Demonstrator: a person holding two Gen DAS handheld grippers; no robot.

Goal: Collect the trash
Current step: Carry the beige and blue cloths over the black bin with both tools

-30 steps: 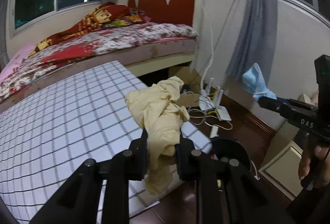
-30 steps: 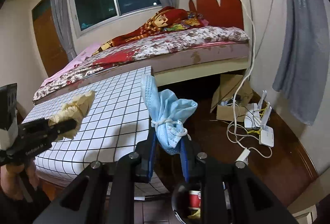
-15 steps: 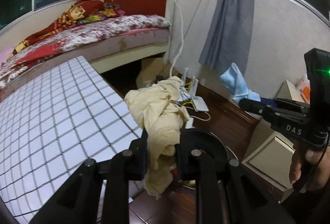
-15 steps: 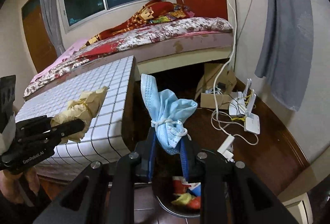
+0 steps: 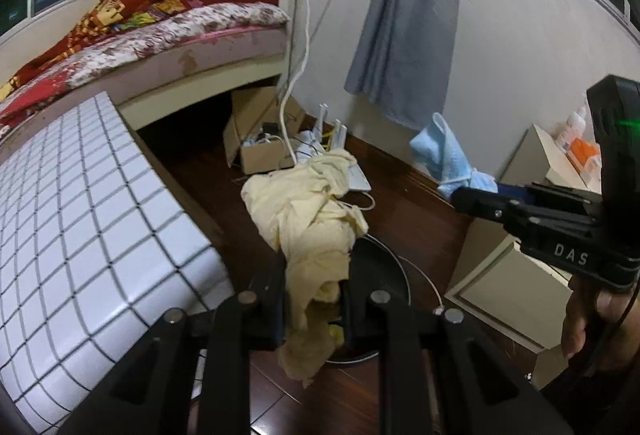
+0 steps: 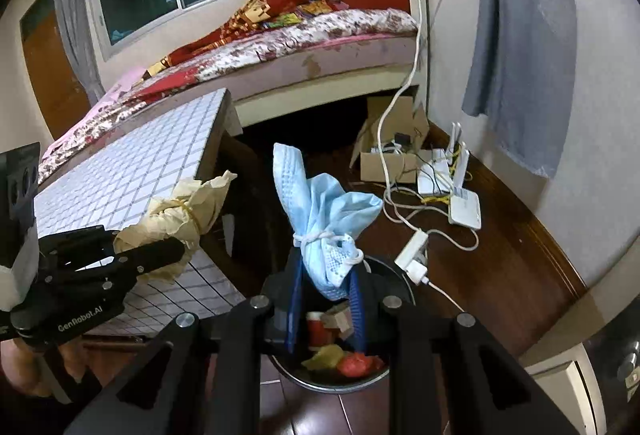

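My left gripper (image 5: 314, 299) is shut on a crumpled pale yellow tissue wad (image 5: 308, 219) and holds it over the round black trash bin (image 5: 384, 267) on the floor. My right gripper (image 6: 325, 299) is shut on a bunched blue face mask (image 6: 320, 211) tied with its white strap, above the same bin (image 6: 344, 375), which holds red and yellow scraps. The right gripper with the mask (image 5: 448, 163) shows at the right of the left wrist view. The left gripper with the tissue (image 6: 188, 207) shows at the left of the right wrist view.
A low table with a white checked top (image 5: 76, 215) stands left of the bin. Behind lie a cardboard box (image 6: 392, 151), white routers (image 6: 460, 191) and cables (image 6: 416, 255) on the dark wood floor. A bed (image 6: 312, 39) is behind. A beige cabinet (image 5: 512, 275) stands right.
Both grippers have moved off the table edge, forward and down, and now hang over the trash bin. Each still holds its piece of trash.
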